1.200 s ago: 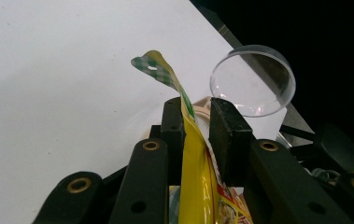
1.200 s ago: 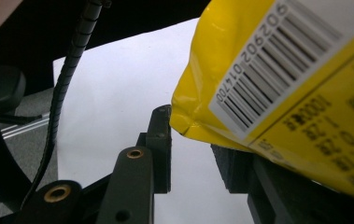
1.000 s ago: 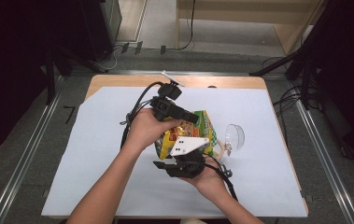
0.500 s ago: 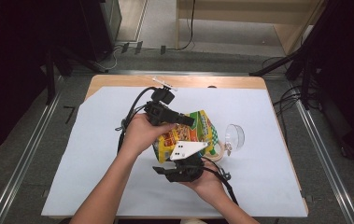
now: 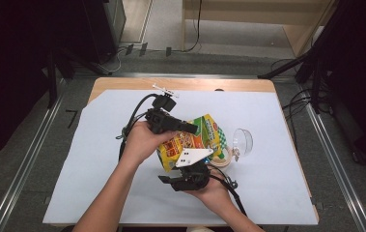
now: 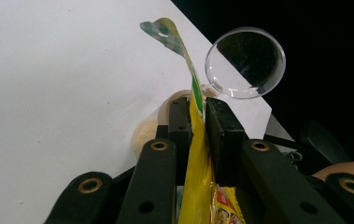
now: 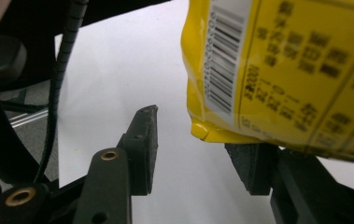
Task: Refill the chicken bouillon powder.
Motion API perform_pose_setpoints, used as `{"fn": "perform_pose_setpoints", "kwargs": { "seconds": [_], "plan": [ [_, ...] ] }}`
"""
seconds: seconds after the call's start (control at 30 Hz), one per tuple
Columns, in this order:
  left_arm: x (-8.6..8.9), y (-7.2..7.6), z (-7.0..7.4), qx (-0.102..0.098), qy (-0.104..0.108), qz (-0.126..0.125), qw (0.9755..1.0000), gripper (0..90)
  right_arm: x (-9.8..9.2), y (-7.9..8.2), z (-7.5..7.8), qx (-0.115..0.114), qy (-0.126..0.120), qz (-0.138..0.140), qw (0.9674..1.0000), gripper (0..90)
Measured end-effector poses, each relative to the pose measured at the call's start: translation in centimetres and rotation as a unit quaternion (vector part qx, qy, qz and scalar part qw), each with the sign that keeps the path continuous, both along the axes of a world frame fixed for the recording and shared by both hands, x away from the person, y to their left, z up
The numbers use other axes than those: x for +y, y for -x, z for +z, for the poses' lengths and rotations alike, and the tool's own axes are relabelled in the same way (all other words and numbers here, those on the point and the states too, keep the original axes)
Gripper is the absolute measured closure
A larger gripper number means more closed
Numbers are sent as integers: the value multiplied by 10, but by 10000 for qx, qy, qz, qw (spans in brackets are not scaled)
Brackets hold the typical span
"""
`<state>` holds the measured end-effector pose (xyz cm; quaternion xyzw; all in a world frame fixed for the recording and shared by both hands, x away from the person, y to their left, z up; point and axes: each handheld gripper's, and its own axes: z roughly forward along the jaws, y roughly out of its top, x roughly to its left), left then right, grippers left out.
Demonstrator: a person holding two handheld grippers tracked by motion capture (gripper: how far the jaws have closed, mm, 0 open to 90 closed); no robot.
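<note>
From the high view, I see my left gripper holding the snack packet above the white sheet, my right gripper below it. Left gripper view: jaws pinch the packet's edge (clear bowl beyond). Right gripper view: jaws parted, just opening, packet above them unpressed.

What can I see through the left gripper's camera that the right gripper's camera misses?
Left gripper view alone: the left gripper with its jaws clamped on the edge of the yellow packet, a clear round glass bowl lying beyond, and a pale heap of powder on the table.

Right gripper view alone: the packet's barcode and printed back, with the right gripper open beneath it; its jaws have just been opening.

Both: the yellow packet and the white table cover.
</note>
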<state>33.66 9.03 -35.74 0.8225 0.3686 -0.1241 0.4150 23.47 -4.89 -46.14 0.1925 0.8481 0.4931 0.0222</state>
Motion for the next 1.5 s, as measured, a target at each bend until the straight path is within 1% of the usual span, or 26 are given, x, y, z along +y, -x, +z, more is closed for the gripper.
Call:
{"fn": "perform_pose_setpoints", "kwargs": {
  "seconds": [0.07,0.1,0.17,0.27,0.3,0.37,0.43,0.5,0.57,0.6,0.73,0.8,0.97,1.03,1.17,1.33,1.4,1.43,1.5],
  "plan": [
    [1,1,0,16,21,-33,10000,817,1,0,-2,53,44,-67,10000,536],
    [1,2,0,32,50,-68,10000,820,0,0,-3,90,33,-91,9999,536],
    [1,5,0,8,37,-95,9999,822,0,0,-5,125,11,-122,9998,534],
    [1,7,0,-20,-5,-112,9999,823,0,1,-7,81,2,-146,9999,530],
    [2,8,-1,-10,-3,-111,9999,823,-1,2,-8,100,0,-163,9998,528],
    [3,8,-3,20,-1,-92,10000,823,-1,2,-10,53,-6,-208,9998,525],
    [6,9,-5,47,49,-101,9999,823,-2,2,-12,95,-51,-261,9996,520],
    [9,9,-6,98,100,-104,9998,823,-1,2,-15,65,-70,-280,9996,512],
    [11,11,-8,112,132,-91,9998,823,0,3,-16,20,-56,-293,9996,511],
    [12,11,-8,118,137,-98,9998,823,1,3,-17,43,-44,-299,9995,512],
    [14,13,-9,107,140,-86,9998,822,2,3,-21,49,-4,-340,9994,505],
    [15,13,-10,102,118,-80,9998,817,3,3,-23,7,40,-380,9993,506],
    [16,14,-11,116,116,-66,9998,809,2,2,-27,10,57,-398,9992,509],
    [15,14,-12,102,77,-55,9999,804,2,2,-29,-7,61,-388,9992,509],
    [15,13,-14,125,71,-44,9999,787,1,2,-32,30,101,-416,9991,512],
    [17,14,-15,127,47,-45,9999,779,1,1,-36,11,182,-414,9990,520],
    [17,14,-16,129,66,-32,9999,778,1,1,-36,-17,212,-424,9989,520],
    [18,13,-16,139,63,-18,9999,777,2,1,-37,-3,235,-412,9989,521],
    [19,13,-16,151,89,-21,9998,775,2,0,-37,-52,238,-366,9990,534]
  ]
}}
